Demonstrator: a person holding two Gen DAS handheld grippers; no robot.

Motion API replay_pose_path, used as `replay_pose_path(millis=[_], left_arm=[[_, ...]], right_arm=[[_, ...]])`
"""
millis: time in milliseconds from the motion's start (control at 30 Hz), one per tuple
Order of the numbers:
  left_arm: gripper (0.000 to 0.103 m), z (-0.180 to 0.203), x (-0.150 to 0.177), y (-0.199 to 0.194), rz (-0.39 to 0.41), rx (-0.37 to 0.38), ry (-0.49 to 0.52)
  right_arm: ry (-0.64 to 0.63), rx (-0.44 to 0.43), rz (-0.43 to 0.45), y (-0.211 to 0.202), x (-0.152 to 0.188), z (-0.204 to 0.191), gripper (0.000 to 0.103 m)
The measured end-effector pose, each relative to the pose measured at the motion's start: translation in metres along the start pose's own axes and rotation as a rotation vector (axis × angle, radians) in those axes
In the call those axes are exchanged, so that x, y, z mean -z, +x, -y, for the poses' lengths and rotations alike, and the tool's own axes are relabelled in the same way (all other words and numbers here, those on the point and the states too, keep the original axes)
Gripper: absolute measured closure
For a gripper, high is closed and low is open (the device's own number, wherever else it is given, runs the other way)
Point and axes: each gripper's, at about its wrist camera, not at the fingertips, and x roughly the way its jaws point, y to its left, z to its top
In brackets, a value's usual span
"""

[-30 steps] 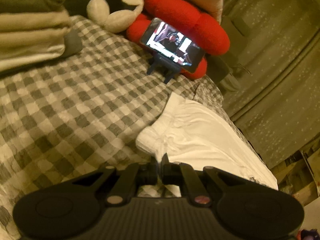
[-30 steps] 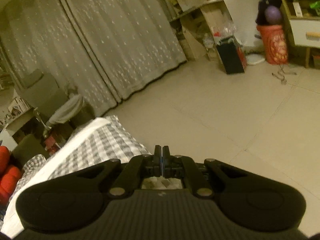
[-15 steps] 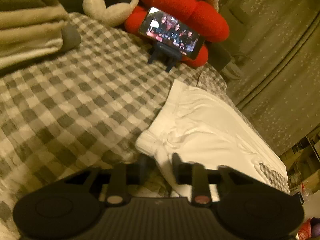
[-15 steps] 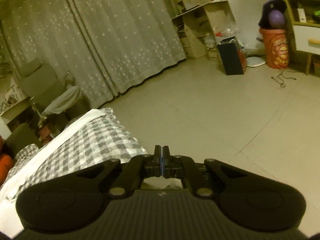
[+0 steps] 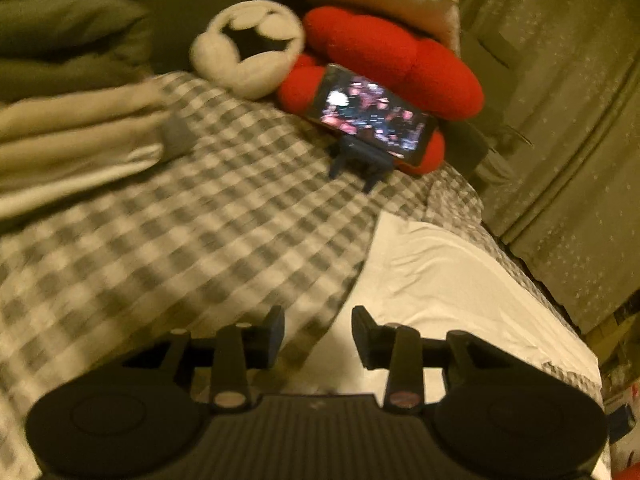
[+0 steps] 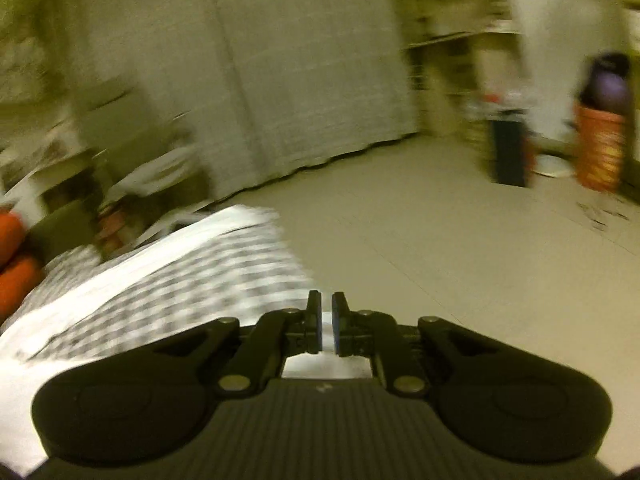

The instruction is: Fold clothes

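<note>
Grippers, L (image 5: 318, 330) & R (image 6: 327, 322), just opened, releasing white garment (image 5: 440, 280).

White garment (image 5: 452, 280), grey-checked bedcover (image 5: 180, 240)

A checked bedspread (image 5: 192, 240) is spread over the bed. At its far end a lit phone (image 5: 372, 120) is propped on a small dark stand (image 5: 356, 160), leaned against a red plush toy (image 5: 400, 56). A cream plush toy (image 5: 248, 48) is seen just beside the red one. Pale curtains (image 6: 312, 80) are hung beyond a bare floor (image 6: 440, 240), where an orange bin (image 6: 600, 148) is placed.
</note>
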Motion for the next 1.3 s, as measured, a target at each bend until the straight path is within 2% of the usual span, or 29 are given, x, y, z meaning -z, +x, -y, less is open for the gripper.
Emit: replay_pose_path(millis=[100,267,367,533,633,733,767,800,833,867,900,1000,1133,1233,1300], left_arm=[[0.064,0.012,-0.008,0.018,-0.02,0.018,0.024],[0.064,0.018,-0.026,0.038,-0.036,0.052,0.017],[0.064,0.012,-0.037,0.041,-0.018,0.047,-0.003],[0.064,0.017,-0.042,0.058,-0.058,0.095,0.033],[0.064,0.023,-0.04,0.069,-0.079,0.134,0.054],[0.067,0.028,-0.037,0.083,-0.105,0.139,0.076],[0.071,0.03,-0.036,0.087,-0.108,0.129,0.088],[0.08,0.031,-0.035,0.09,-0.109,0.119,0.101],[0.083,0.03,-0.035,0.093,-0.107,0.116,0.104],[0.086,0.028,-0.035,0.093,-0.099,0.128,0.093],[0.091,0.026,-0.036,0.093,-0.09,0.14,0.082],[0.096,0.018,-0.04,0.09,-0.058,0.172,0.049],[0.096,0.016,-0.04,0.091,-0.054,0.18,0.044],[0.092,0.018,-0.037,0.094,-0.064,0.19,0.055],[0.069,0.016,-0.037,0.09,-0.05,0.187,0.044]], right_arm=[[-0.01,-0.196,-0.145,0.03,-0.002,-0.043,0.089],[-0.211,-0.409,-0.239,0.068,0.003,-0.146,0.088],[-0.316,-0.529,-0.306,0.085,0.008,-0.198,0.063],[-0.515,-0.659,-0.348,0.106,0.02,-0.278,0.063],[-0.565,-0.699,-0.379,0.118,0.027,-0.304,0.063],[-0.585,-0.726,-0.419,0.129,0.035,-0.326,0.063],[-0.586,-0.727,-0.432,0.132,0.036,-0.331,0.063],[-0.587,-0.729,-0.45,0.135,0.038,-0.336,0.064],[-0.599,-0.725,-0.461,0.137,0.041,-0.34,0.07],[-0.622,-0.703,-0.455,0.137,0.044,-0.344,0.092],[-0.634,-0.685,-0.441,0.136,0.045,-0.345,0.095],[-0.624,-0.655,-0.391,0.132,0.043,-0.34,0.097],[-0.617,-0.642,-0.34,0.124,0.039,-0.337,0.098],[-0.671,-0.611,-0.345,0.125,0.049,-0.343,0.098],[-0.676,-0.594,-0.353,0.127,0.052,-0.344,0.098]])
